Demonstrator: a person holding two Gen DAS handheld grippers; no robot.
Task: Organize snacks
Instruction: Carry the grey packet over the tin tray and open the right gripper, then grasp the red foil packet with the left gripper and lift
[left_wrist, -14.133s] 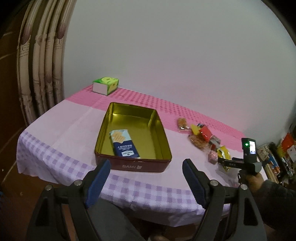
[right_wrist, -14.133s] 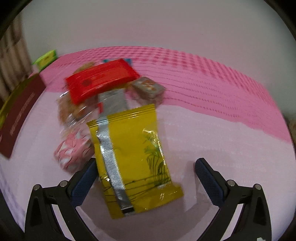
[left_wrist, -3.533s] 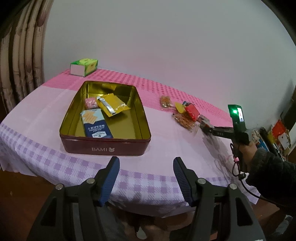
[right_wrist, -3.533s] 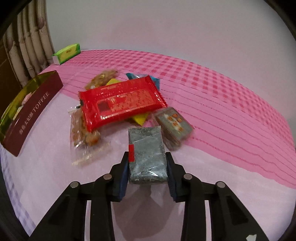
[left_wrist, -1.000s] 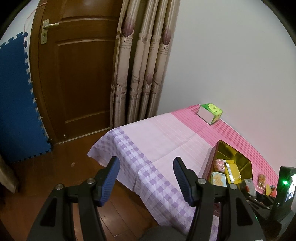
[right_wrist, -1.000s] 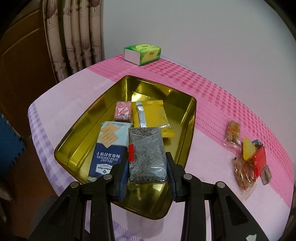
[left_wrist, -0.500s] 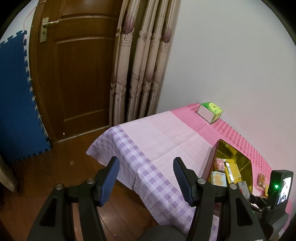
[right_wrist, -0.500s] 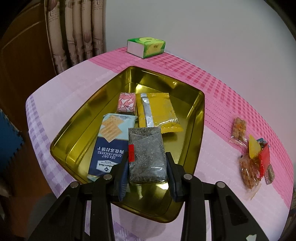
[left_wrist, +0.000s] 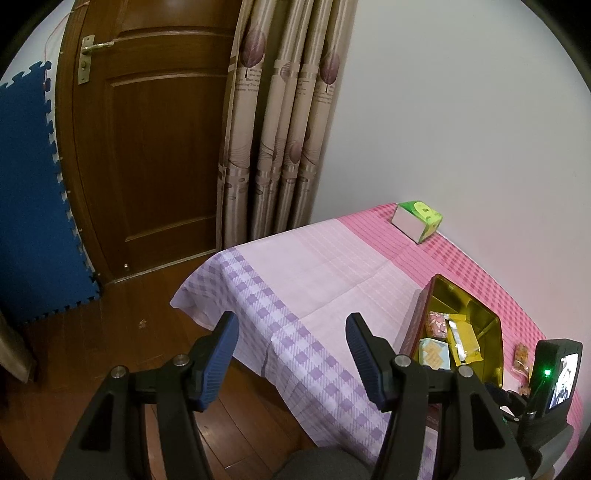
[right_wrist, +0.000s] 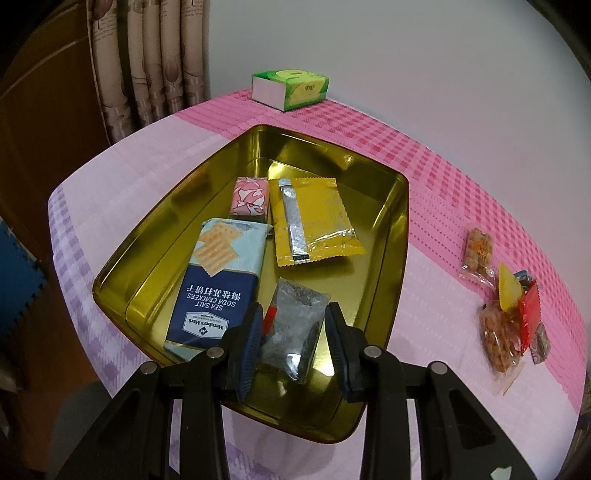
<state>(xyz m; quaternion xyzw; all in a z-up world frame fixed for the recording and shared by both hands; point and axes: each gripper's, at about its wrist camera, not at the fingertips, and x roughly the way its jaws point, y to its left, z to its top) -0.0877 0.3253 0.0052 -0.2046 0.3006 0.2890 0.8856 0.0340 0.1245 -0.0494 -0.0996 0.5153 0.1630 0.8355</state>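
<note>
My right gripper hangs over the near end of the gold tin. Its jaws have parted and the grey seed packet sits tilted between them, slipping down onto the tin floor. In the tin lie a blue soda cracker pack, a yellow packet and a pink candy. My left gripper is open and empty, off the table's left end over the wooden floor; the tin shows at its right.
Several loose snacks lie in a pile on the pink cloth right of the tin. A green tissue box stands at the table's back edge. A curtain and a wooden door are left of the table.
My right gripper has loosened and the grey packet has tilted and dropped lower in the tin. It also moved slightly closer to the tin. The left gripper stays put.
</note>
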